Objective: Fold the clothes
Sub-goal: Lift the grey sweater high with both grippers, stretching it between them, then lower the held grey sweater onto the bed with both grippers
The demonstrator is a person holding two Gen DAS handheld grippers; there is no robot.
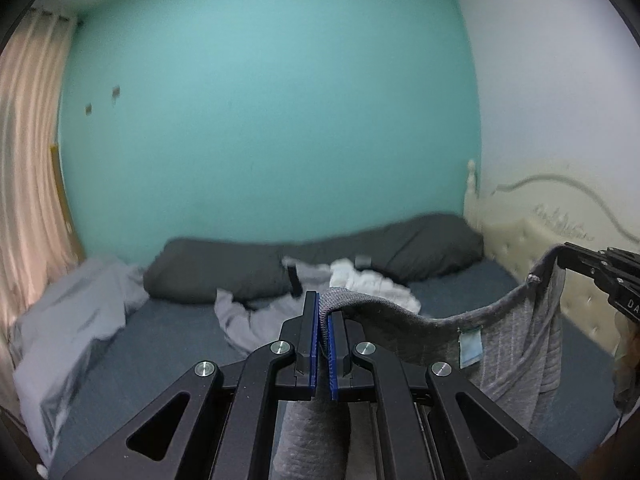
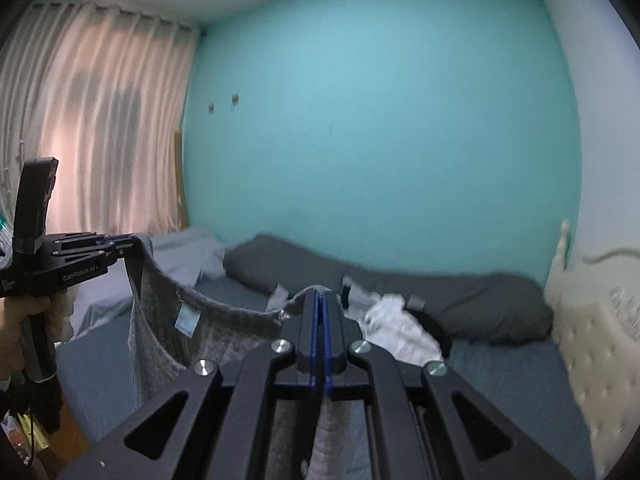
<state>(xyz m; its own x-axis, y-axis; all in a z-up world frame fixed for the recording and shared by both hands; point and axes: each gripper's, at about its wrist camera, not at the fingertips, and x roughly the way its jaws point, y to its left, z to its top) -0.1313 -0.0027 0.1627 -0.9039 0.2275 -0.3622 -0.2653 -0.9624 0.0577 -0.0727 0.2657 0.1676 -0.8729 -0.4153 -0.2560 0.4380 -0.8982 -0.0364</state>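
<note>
Holding grey knit garment (image 1: 440,332) stretched betw. both grippers above bed (image 1: 172,344): my left gripper (image 1: 323,320) clamped on one top corner, right gripper (image 2: 320,316) clamped on other, at 3 o'clock from left. Clothes pile (image 1: 360,280) at 12 o'clock.

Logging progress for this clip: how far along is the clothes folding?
Early. Nothing folded shows. In hand: the grey garment, stretched by its top edge between the left tool and right tool, both shut on it. Left: folding it, then the loose white and light grey clothes on the bed.
</note>
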